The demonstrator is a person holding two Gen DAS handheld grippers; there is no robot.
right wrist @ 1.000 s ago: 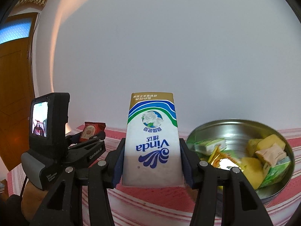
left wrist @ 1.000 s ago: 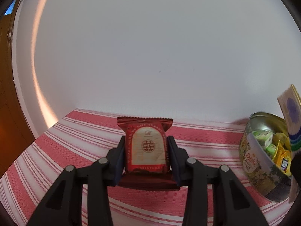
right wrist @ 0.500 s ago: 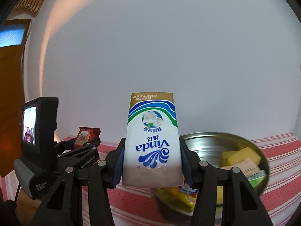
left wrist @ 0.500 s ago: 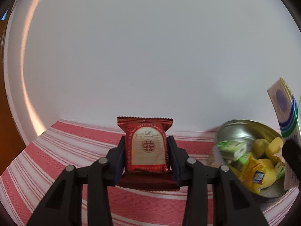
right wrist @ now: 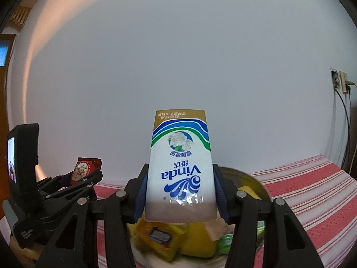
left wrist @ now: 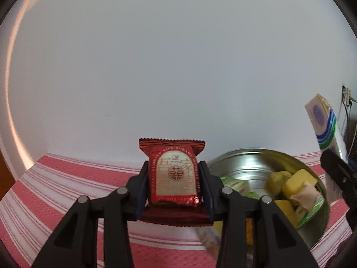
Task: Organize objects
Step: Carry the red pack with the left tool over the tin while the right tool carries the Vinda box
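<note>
My left gripper (left wrist: 173, 179) is shut on a red snack packet (left wrist: 173, 178) held upright above the striped cloth. A round metal tin (left wrist: 250, 156) with several yellow and green sweets sits just right of it. My right gripper (right wrist: 179, 192) is shut on a white Vinda tissue pack (right wrist: 179, 169), upside down, right over the tin (right wrist: 250, 176). In the left wrist view the tissue pack (left wrist: 323, 122) shows at the right edge. In the right wrist view the left gripper (right wrist: 86, 174) with its red packet (right wrist: 86, 170) is at the left.
A red and white striped cloth (left wrist: 67, 183) covers the table up to a plain white wall. A wall socket with a cable (right wrist: 341, 82) is at the far right. A dark wooden door (right wrist: 3, 51) stands at the left edge.
Both grippers have moved right with their loads. The tin has come from the right edge toward the middle in the left wrist view and slid under the tissue pack in the right wrist view.
</note>
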